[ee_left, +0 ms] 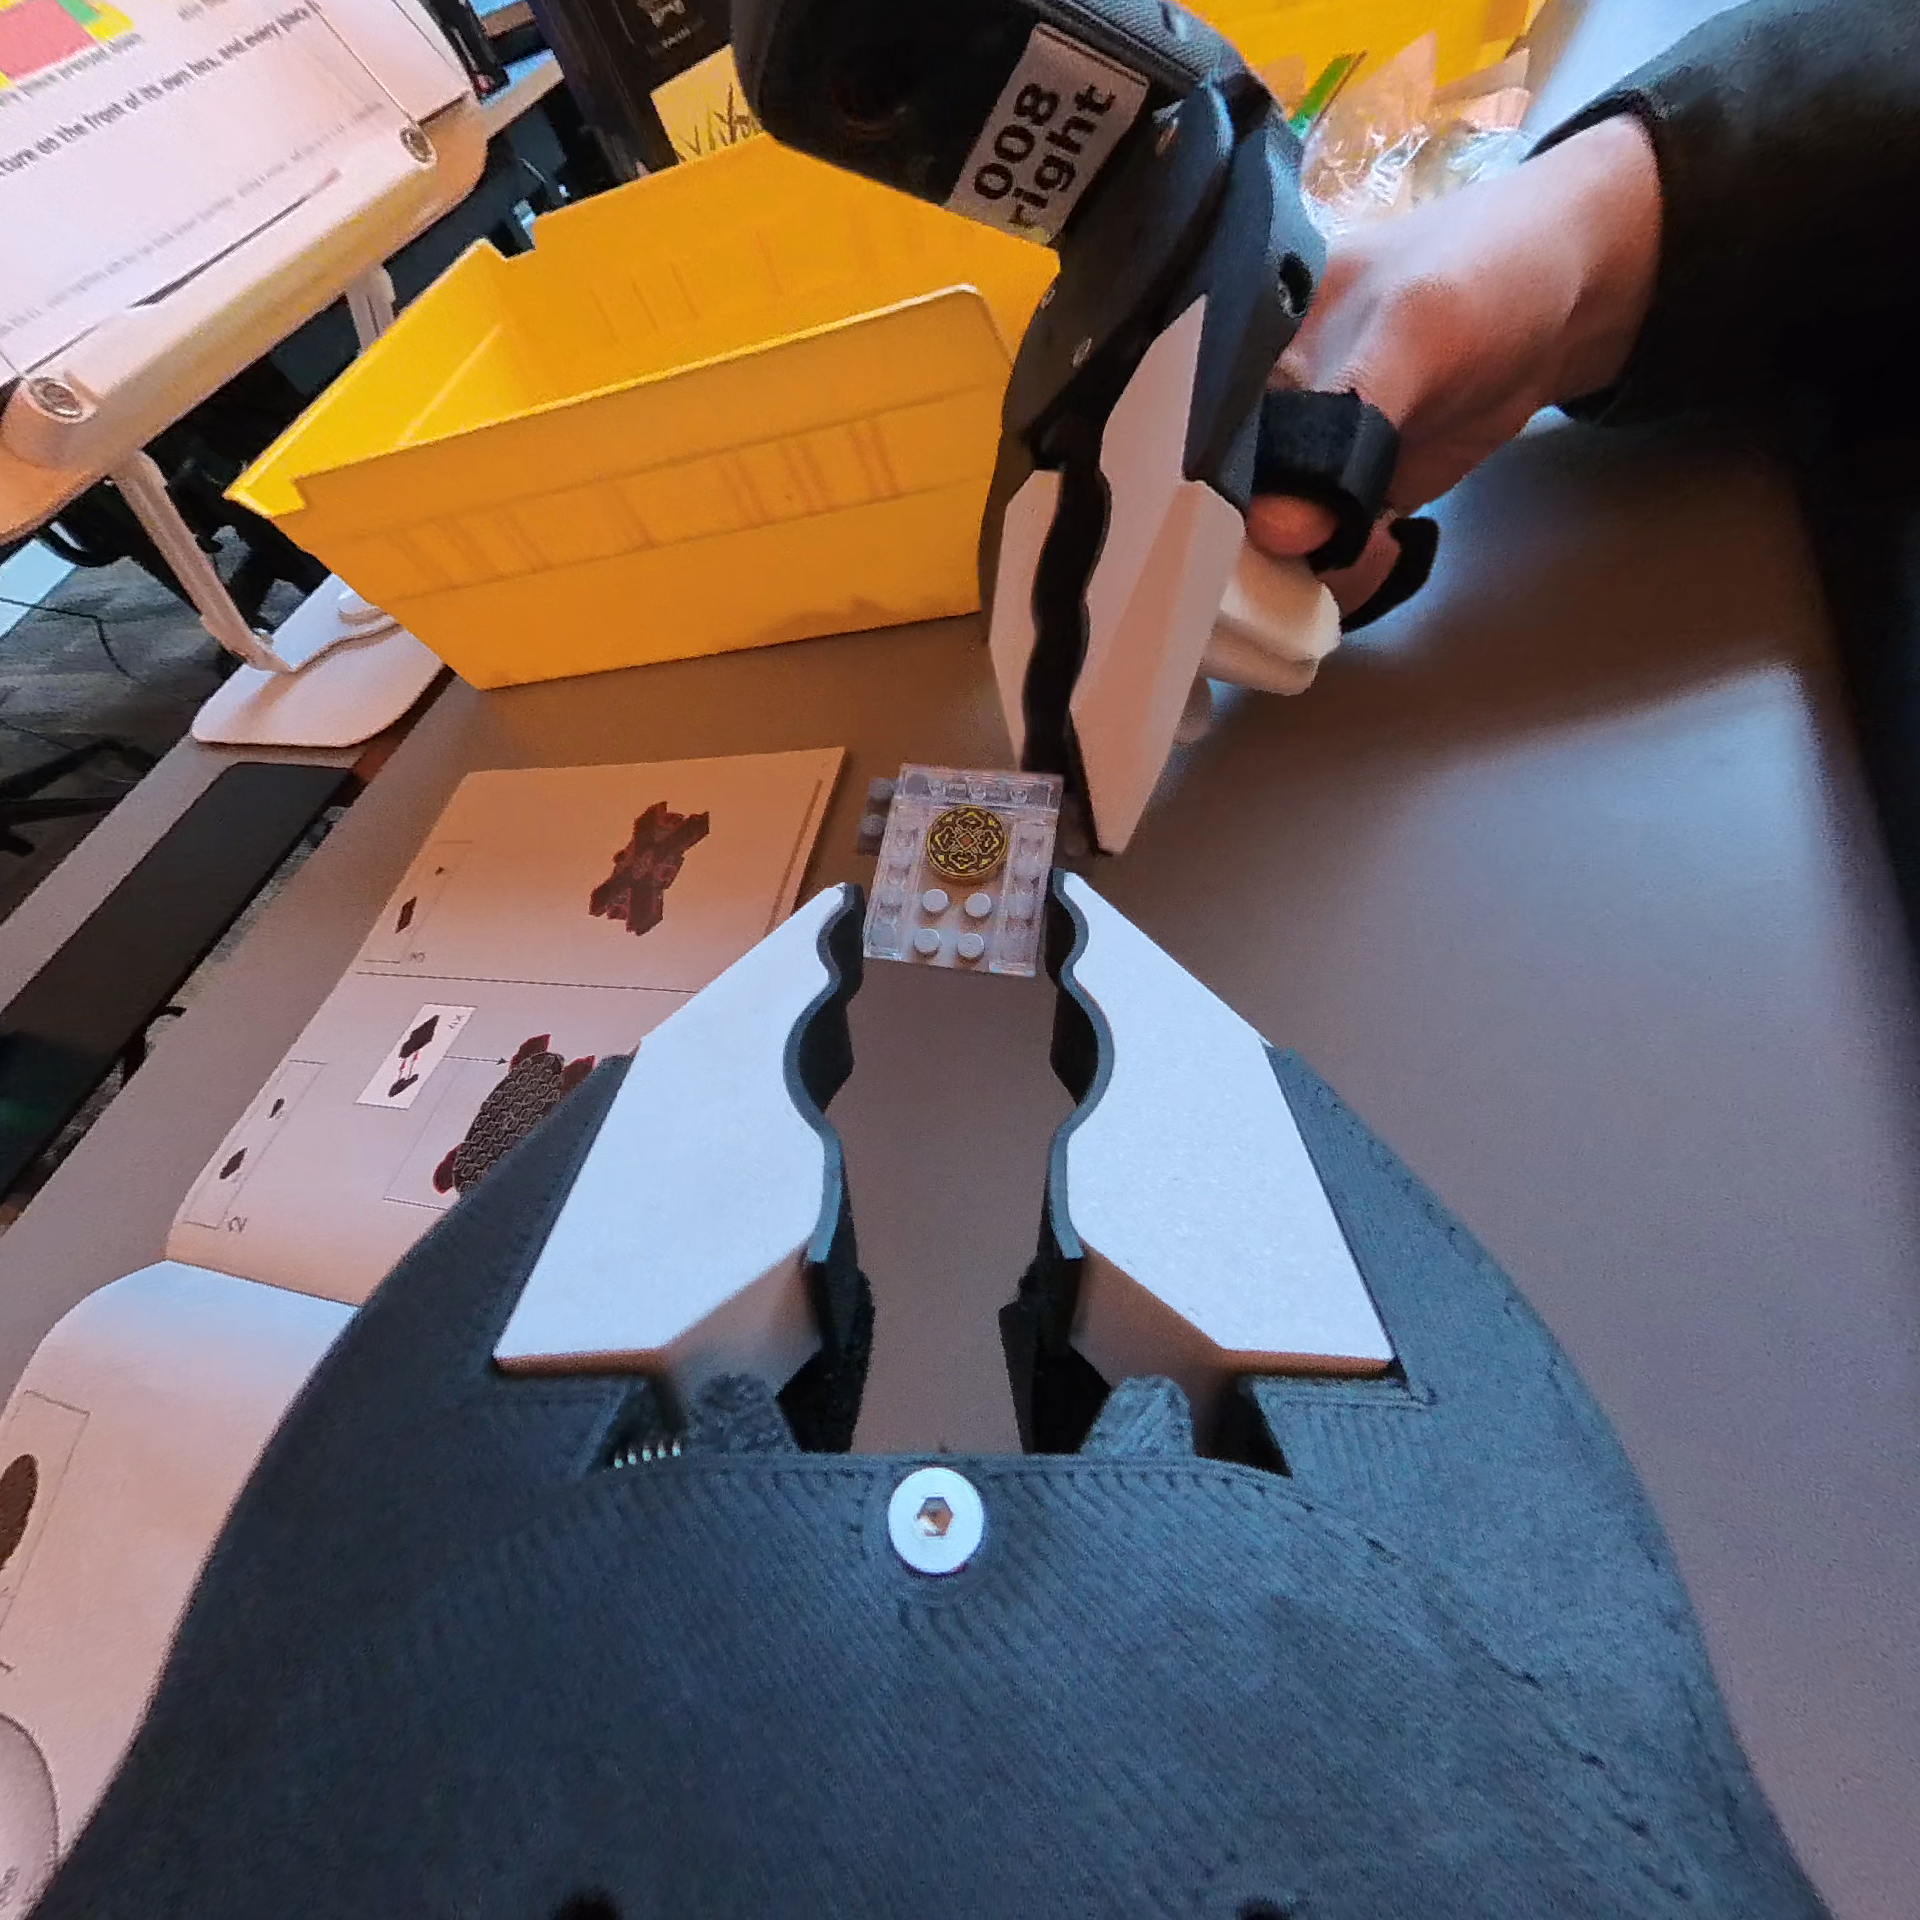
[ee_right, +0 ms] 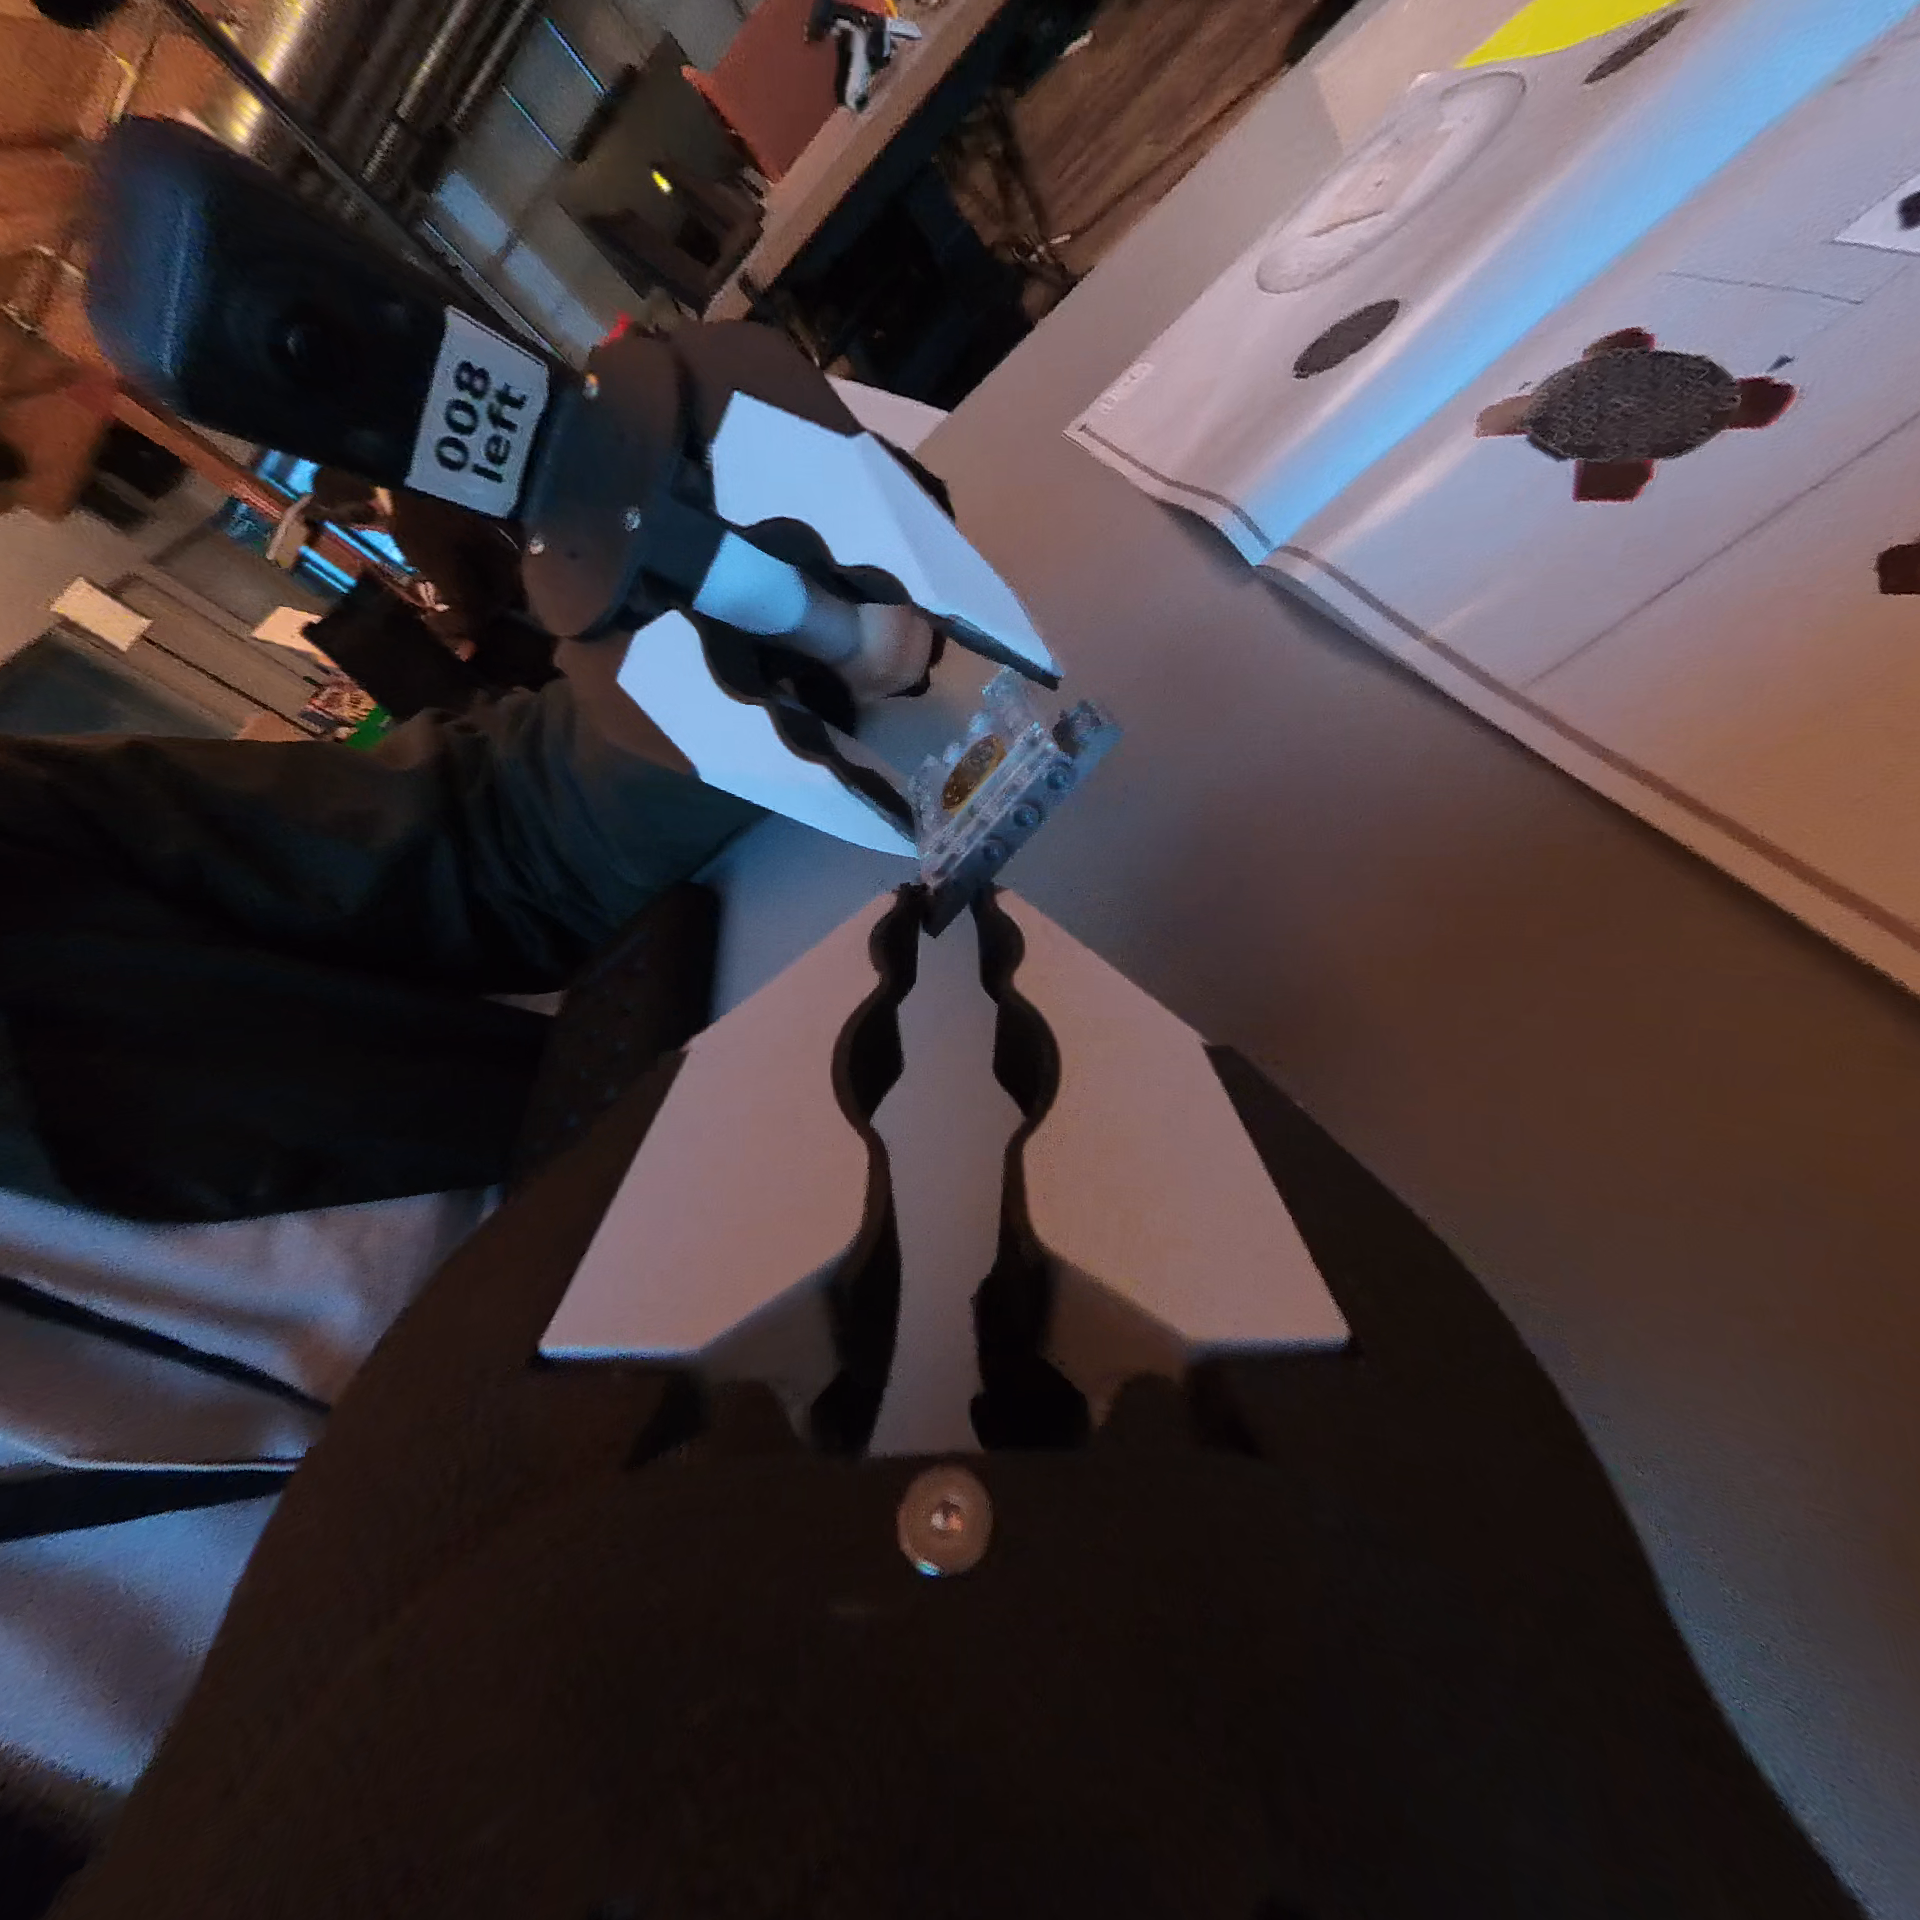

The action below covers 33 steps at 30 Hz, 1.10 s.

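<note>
A small brick assembly (ee_left: 954, 881) lies flat on the grey table: a clear studded plate over a grey plate, with a round black-and-gold patterned tile (ee_left: 965, 842) seated toward its 12 o'clock end. Grey studs show at its 6 o'clock end.

A white label (ee_left: 1049, 135) with black digits and one word stands on the body of the right gripper (ee_left: 1081, 821), at 12 o'clock in the left wrist view. A matching label (ee_right: 478, 431) stands on the left gripper (ee_right: 977, 758), at 10 o'clock in the right wrist view. A printed sheet (ee_left: 208, 156) on a stand, at 10 o'clock, carries lines of black text. The open instruction booklet (ee_left: 582, 935), at 9 o'clock, carries small step marks, too small to read.
</note>
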### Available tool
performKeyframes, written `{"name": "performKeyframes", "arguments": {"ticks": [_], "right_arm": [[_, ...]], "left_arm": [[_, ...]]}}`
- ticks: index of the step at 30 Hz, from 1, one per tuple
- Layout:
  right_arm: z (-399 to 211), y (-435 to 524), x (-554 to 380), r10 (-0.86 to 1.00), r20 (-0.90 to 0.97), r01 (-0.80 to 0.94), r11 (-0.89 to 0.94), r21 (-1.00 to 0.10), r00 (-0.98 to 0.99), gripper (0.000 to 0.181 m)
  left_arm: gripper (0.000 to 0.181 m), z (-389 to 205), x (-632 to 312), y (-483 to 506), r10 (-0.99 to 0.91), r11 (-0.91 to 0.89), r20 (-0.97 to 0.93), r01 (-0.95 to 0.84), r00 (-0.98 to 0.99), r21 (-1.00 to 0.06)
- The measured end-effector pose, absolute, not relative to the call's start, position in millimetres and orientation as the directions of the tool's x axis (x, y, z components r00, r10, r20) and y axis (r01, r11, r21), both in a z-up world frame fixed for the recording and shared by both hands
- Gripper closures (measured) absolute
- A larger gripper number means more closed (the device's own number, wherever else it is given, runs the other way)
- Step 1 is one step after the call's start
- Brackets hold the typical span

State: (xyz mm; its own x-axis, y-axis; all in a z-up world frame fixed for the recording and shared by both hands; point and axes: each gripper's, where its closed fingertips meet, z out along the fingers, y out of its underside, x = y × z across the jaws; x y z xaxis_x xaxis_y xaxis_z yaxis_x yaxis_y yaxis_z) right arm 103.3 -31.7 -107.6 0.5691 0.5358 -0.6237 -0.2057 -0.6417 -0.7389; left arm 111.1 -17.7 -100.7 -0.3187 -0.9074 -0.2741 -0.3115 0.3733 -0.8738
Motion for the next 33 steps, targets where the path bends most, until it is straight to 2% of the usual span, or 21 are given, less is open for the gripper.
{"name": "performKeyframes", "arguments": {"ticks": [5, 9, 17, 23, 31, 33], "right_arm": [[-107.8, -34.8, 101.1, 0.53, -0.642, -0.199, -0.664, -0.721, 0.554, 0.173], [-102.5, -33.7, 101.3, 0.515, -0.683, -0.257, -0.668, -0.699, 0.519, 0.174], [-106.9, -27.9, 105.2, 0.455, -0.706, -0.302, -0.678, -0.669, 0.543, 0.177], [-106.4, -30.5, 107.2, 0.514, -0.554, -0.152, -0.628, -0.763, 0.654, 0.177], [-118.6, -33.2, 111.0, 0.529, -0.449, -0.03, -0.623, -0.782, 0.72, 0.178], [-138.6, -30.8, 134.2, 0.502, -0.279, 0.107, -0.61, -0.785, 0.819, 0.178]], "left_arm": [[0.147, -102.0, 109.6, -19.7, -0.892, 0.403, -0.303, -0.286, -0.336, -0.869], [0.148, -99.7, 110.2, -18.7, -0.876, 0.454, -0.368, -0.277, -0.313, -0.847], [0.149, -102.0, 112.4, -12.5, -0.854, 0.517, -0.45, -0.322, -0.261, -0.793], [0.149, -102.9, 113.4, -14.7, -0.884, 0.459, -0.378, -0.347, -0.276, -0.818], [0.149, -112.4, 112.0, -18.7, -0.92, 0.336, -0.211, -0.386, -0.331, -0.859], [0.149, -102.6, 109.5, -22.5, -0.928, 0.253, -0.121, -0.36, -0.352, -0.898]]}}
